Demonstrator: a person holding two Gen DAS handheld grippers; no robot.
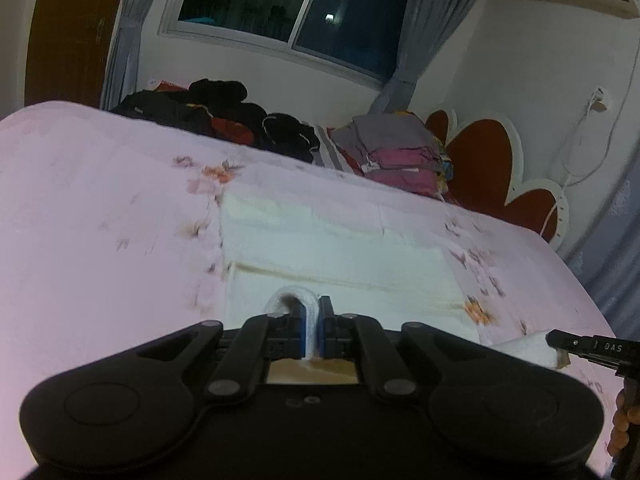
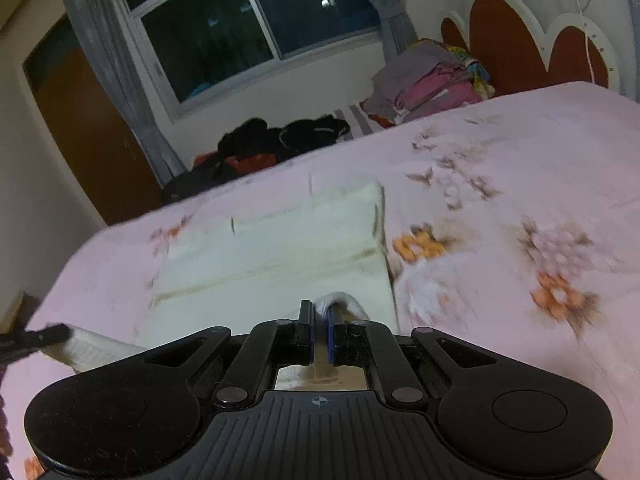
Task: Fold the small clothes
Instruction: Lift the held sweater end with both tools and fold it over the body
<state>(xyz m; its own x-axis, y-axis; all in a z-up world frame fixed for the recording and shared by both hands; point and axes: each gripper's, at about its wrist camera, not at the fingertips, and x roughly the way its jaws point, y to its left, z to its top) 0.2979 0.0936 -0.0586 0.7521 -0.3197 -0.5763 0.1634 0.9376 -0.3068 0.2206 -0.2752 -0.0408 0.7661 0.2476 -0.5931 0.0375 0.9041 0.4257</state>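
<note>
1. At the lower centre of the left wrist view, the left hand-held gripper [image 1: 319,330] was pressed together on a bunched near corner of the cream-white, soft terry cloth [image 1: 340,256]. A loop of fabric bulged up just left of its blue pads.
2. The cloth lay across the middle of both frames on the pink, flower-printed bed sheet [image 1: 100,208]. Its far part lay flat, while its near edge was raised between the two tools.
3. At the lower centre of the right wrist view, the right hand-held gripper [image 2: 319,336] was likewise pinched shut on the other near corner, with a fold of cloth humped over its pads.
4. The cloth looked light, limp and thick-piled. It would likely sag between the two grips and drape rather than hold a crease, and its nap should resist slipping.
5. The corners seemed the right holds, since they kept the near edge taut. A grip farther in would probably let the ends droop and fold unevenly.
6. Along the far edge of the bed, a dark heap of clothes [image 1: 208,112] and a stack of folded pink and grey textiles [image 1: 396,152] lay well apart from the cloth.
</note>
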